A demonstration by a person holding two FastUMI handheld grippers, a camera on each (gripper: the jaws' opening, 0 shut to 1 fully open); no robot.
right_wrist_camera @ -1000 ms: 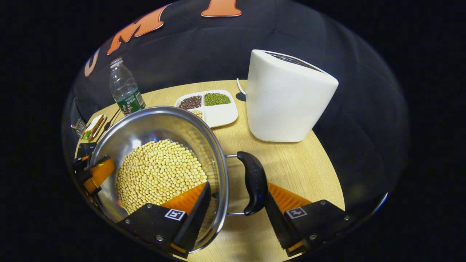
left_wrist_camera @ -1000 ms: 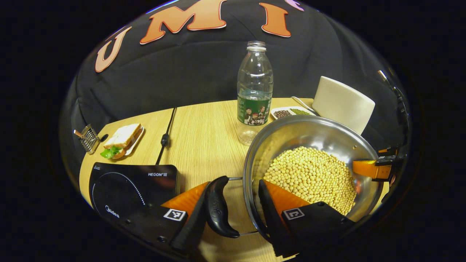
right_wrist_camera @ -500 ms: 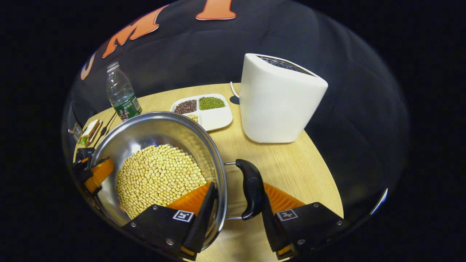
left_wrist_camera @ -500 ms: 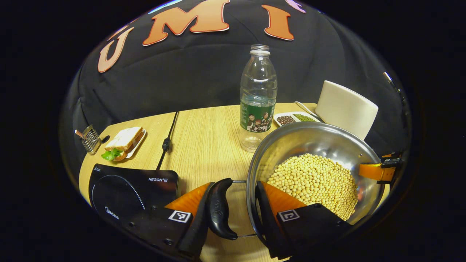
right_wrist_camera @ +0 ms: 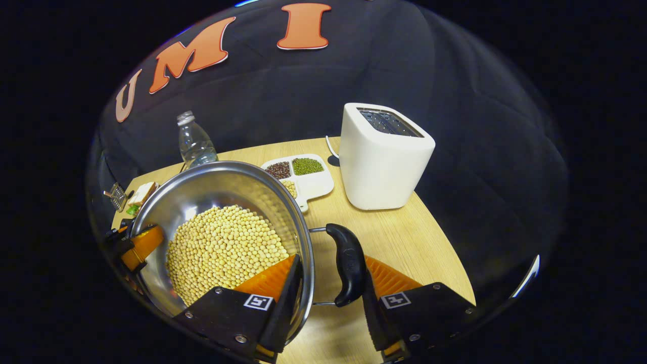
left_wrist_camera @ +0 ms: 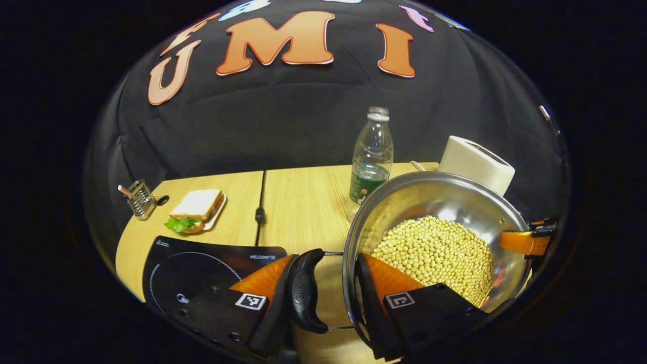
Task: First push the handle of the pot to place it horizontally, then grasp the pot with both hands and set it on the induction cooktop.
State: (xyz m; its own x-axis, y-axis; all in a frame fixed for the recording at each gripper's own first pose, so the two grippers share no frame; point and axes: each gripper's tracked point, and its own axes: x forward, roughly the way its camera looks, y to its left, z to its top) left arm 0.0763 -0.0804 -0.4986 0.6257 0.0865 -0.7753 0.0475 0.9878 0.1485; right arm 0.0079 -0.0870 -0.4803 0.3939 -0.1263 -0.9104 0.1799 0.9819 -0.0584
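The left gripper [left_wrist_camera: 326, 298] clamps one side handle and rim of the soybean-filled pot [left_wrist_camera: 440, 202] at lower centre; the right gripper [right_wrist_camera: 326, 296] clamps the opposite handle [right_wrist_camera: 346, 263] likewise. The induction cooktop [left_wrist_camera: 202, 263] lies lower left on the worktop [left_wrist_camera: 298, 202].

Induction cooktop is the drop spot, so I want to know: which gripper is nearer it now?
Left. The left gripper, on the pot's handle, sits right beside the induction cooktop. The right gripper holds the pot's far side.
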